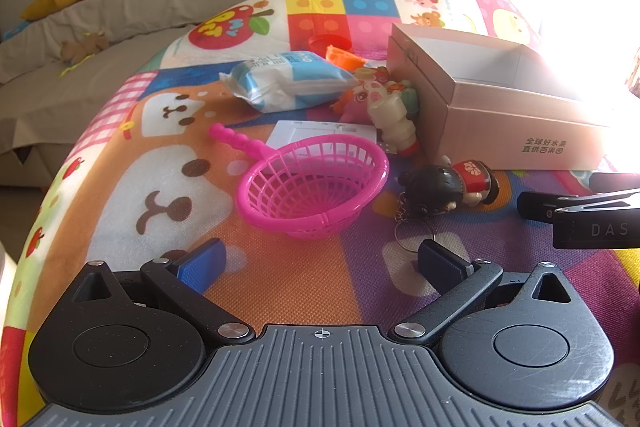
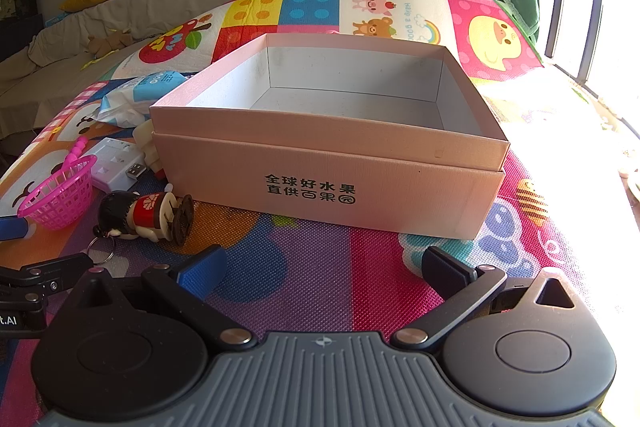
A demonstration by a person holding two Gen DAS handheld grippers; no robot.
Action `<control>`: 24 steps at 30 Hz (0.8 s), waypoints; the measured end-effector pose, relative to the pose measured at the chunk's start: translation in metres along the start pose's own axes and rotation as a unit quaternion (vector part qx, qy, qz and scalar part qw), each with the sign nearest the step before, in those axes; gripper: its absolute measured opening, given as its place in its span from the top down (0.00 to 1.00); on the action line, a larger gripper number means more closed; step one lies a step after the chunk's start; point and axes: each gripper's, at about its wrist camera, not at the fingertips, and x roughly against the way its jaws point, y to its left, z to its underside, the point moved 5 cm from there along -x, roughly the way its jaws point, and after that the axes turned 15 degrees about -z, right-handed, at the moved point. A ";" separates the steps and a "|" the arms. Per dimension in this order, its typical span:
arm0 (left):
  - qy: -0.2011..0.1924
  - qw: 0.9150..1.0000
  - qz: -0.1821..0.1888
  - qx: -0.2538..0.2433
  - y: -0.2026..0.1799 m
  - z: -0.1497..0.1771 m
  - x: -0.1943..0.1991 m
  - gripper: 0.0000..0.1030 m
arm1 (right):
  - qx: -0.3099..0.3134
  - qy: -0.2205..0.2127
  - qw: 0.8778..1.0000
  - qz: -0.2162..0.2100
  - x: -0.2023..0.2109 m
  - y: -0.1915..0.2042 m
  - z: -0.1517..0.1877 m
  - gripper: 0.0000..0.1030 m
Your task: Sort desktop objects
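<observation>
The left gripper [image 1: 320, 261] is spread wide with nothing between its fingers, and the right gripper [image 2: 322, 269] is likewise spread and empty. The objects to be sorted lie in a cluster on the play mat [image 1: 280, 287], to the left of the open cardboard box [image 2: 332, 147], whose interior shows no contents. The pink strainer basket [image 1: 316, 187] sits upright directly ahead of the left gripper, nearly centred between its fingers, with its handle [image 1: 236, 141] running away and to the left; the long axis therefore lies diagonally across the gripper's line of approach. The doll keychain [image 1: 452, 187] lies on its side just right of the basket, close to the front wall of the box, with its ring toward the left gripper. Beyond these are a tissue pack [image 1: 288, 79], a white adapter [image 2: 114, 165], a small bottle [image 1: 394, 123] and a pink toy [image 1: 360, 95]. The left gripper is judged nearer to the basket; the right gripper faces the box wall and is nearer the box. A grasp on the basket rim probably suits the left side, followed by a transfer rightward into the box
</observation>
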 end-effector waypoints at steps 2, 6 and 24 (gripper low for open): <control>0.000 1.000 0.000 0.000 0.001 0.000 0.000 0.00 | 0.000 0.000 1.000 0.000 0.000 0.000 0.000 0.00; 0.003 1.000 -0.001 -0.002 0.002 0.001 -0.001 0.00 | 0.001 0.001 1.000 0.001 0.001 0.000 0.000 0.00; 0.022 1.000 0.010 -0.016 0.003 -0.003 -0.004 0.00 | -0.008 0.040 0.999 -0.002 0.019 0.007 0.013 0.00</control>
